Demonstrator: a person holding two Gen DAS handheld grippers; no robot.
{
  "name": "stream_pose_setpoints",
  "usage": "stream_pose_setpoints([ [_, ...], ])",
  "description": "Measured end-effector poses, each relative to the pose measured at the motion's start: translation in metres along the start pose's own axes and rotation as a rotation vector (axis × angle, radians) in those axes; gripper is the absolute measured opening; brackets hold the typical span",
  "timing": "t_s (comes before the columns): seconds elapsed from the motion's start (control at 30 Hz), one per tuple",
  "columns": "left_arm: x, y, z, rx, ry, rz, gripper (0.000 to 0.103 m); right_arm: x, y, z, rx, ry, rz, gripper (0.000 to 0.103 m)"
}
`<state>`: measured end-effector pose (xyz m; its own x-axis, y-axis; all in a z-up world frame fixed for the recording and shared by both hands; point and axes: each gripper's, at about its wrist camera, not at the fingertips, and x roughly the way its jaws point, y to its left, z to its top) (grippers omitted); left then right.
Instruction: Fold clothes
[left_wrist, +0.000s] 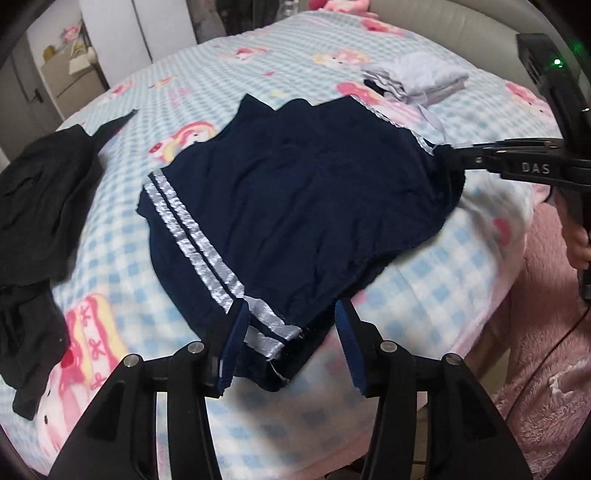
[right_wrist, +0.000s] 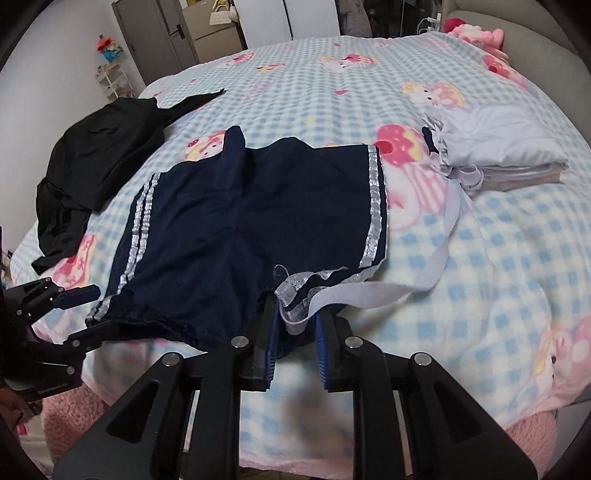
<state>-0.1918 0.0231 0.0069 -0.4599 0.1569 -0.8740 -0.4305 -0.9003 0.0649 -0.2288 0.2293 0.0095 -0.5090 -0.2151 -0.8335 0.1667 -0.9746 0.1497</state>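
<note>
Navy shorts (left_wrist: 303, 206) with silver side stripes lie spread flat on the bed; they also show in the right wrist view (right_wrist: 236, 229). My left gripper (left_wrist: 291, 347) is open, its jaws on either side of the striped waistband corner nearest me; it shows at the left edge of the right wrist view (right_wrist: 86, 310). My right gripper (right_wrist: 295, 332) is partly open around the other waistband corner, with a lavender strap (right_wrist: 436, 258) lying across it. In the left wrist view it (left_wrist: 450, 151) reaches in from the right at the shorts' edge.
The bed has a blue checked blanket (right_wrist: 332, 74) with cartoon prints. A black garment (left_wrist: 40, 206) lies crumpled at the left (right_wrist: 99, 166). A folded lavender pile (right_wrist: 498, 147) sits at the right (left_wrist: 417, 77). A pink fuzzy cover (left_wrist: 535, 350) hangs below the bed edge.
</note>
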Motion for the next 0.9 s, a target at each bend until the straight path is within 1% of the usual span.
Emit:
stream_pose_setpoints([
  [0.07,0.012,-0.006,0.005,0.025,0.022,-0.029,0.051,0.006,-0.001,0.001,0.012,0.020,0.012,0.018],
  [0.1,0.020,-0.007,0.006,0.026,0.050,-0.068,0.046,0.009,-0.002,0.001,0.022,0.030,0.022,0.018],
  [0.13,0.029,-0.006,0.008,0.004,0.087,-0.120,0.037,0.011,-0.003,0.002,0.032,0.037,0.030,0.019],
  [0.17,0.034,-0.003,0.010,-0.024,0.107,-0.143,0.013,0.012,-0.004,0.003,0.037,0.040,0.034,0.020],
  [0.2,0.036,0.001,0.013,-0.044,0.104,-0.137,0.008,0.012,-0.004,0.003,0.037,0.044,0.034,0.021],
  [0.27,0.032,0.019,0.027,-0.103,0.073,-0.116,0.006,0.016,-0.003,0.006,0.022,0.060,0.024,0.023],
  [0.3,0.025,0.029,0.036,-0.130,0.044,-0.088,0.006,0.020,-0.002,0.013,0.001,0.071,0.002,0.023],
  [0.33,0.012,0.037,0.046,-0.150,-0.002,-0.051,0.006,0.020,0.001,0.023,-0.029,0.064,-0.035,0.023],
  [0.37,-0.005,0.044,0.054,-0.161,-0.064,-0.004,0.006,0.016,0.003,0.034,-0.054,0.033,-0.068,0.023],
  [0.4,-0.024,0.049,0.060,-0.166,-0.131,0.047,0.006,0.009,0.004,0.042,-0.062,-0.008,-0.085,0.023],
  [0.43,-0.039,0.052,0.062,-0.173,-0.176,0.082,0.006,-0.001,0.006,0.048,-0.067,-0.058,-0.083,0.023],
  [0.47,-0.050,0.053,0.061,-0.179,-0.206,0.102,0.006,-0.011,0.008,0.051,-0.076,-0.110,-0.067,0.023],
  [0.5,-0.054,0.052,0.057,-0.178,-0.212,0.115,0.006,-0.018,0.011,0.052,-0.087,-0.151,-0.068,0.023],
  [0.53,-0.045,0.048,0.047,-0.169,-0.180,0.123,0.006,-0.018,0.015,0.048,-0.100,-0.165,-0.093,0.023],
  [0.57,-0.030,0.043,0.035,-0.159,-0.131,0.132,0.006,-0.009,0.017,0.041,-0.109,-0.145,-0.112,0.023],
  [0.6,-0.009,0.040,0.022,-0.155,-0.059,0.113,0.006,0.007,0.018,0.032,-0.117,-0.099,-0.122,0.023],
  [0.63,0.014,0.041,0.008,-0.185,0.018,0.050,0.006,0.026,0.019,0.022,-0.118,-0.033,-0.121,0.023],
  [0.67,0.033,0.044,-0.005,-0.238,0.083,-0.028,0.007,0.049,0.016,0.011,-0.102,0.064,-0.103,0.023],
  [0.7,0.043,0.048,-0.014,-0.294,0.115,-0.078,0.009,0.064,0.014,0.000,-0.081,0.128,-0.091,0.023],
  [0.73,0.042,0.052,-0.020,-0.351,0.104,-0.114,0.010,0.067,0.012,-0.007,-0.064,0.138,-0.089,0.023],
  [0.77,0.032,0.057,-0.024,-0.403,0.061,-0.160,0.016,0.065,0.011,-0.012,-0.054,0.136,-0.082,0.024],
  [0.8,0.019,0.061,-0.028,-0.450,0.007,-0.208,0.031,0.055,0.012,-0.013,-0.053,0.118,-0.069,0.026],
  [0.83,0.007,0.065,-0.031,-0.483,-0.042,-0.235,0.041,0.047,0.012,-0.014,-0.050,0.107,-0.054,0.034],
  [0.87,-0.004,0.068,-0.035,-0.509,-0.096,-0.242,0.047,0.040,0.011,-0.014,-0.043,0.099,-0.031,0.044],
  [0.9,-0.015,0.072,-0.040,-0.532,-0.141,-0.246,0.047,0.031,0.010,-0.015,-0.032,0.085,-0.001,0.046],
])
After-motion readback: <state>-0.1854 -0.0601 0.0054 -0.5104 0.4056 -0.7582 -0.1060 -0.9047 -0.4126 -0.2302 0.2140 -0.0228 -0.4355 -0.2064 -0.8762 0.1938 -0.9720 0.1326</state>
